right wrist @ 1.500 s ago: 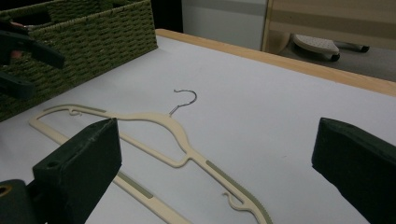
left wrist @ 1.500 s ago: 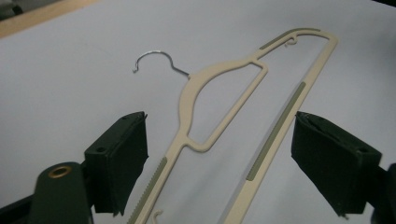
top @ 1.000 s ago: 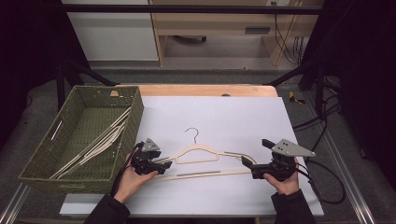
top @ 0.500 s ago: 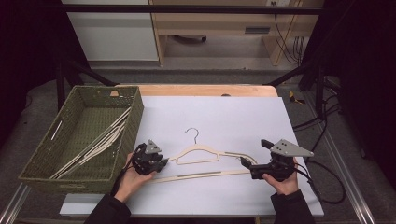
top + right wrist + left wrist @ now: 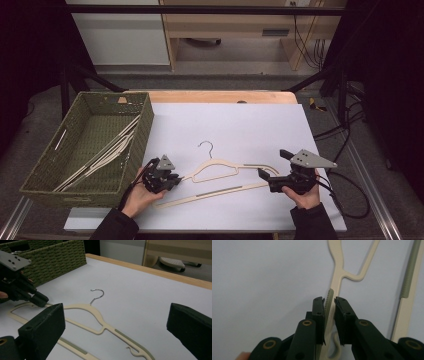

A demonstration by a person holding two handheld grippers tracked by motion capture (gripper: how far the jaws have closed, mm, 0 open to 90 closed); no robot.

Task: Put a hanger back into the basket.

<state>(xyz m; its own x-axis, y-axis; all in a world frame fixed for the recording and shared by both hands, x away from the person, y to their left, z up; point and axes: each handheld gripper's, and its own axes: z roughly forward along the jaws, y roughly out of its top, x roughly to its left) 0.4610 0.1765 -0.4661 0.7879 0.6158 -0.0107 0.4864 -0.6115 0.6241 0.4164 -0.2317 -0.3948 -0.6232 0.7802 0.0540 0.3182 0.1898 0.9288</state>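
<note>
High view: a woven green basket holding more hangers sits left of my left gripper, whose jaws have just been closing onto the flat cream hanger lying on the white table; my right gripper gapes wide.

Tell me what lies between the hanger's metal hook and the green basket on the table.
Nothing: in the high view, the stretch from the hook to the woven basket is bare white board. The right gripper view shows the same bare gap.
</note>
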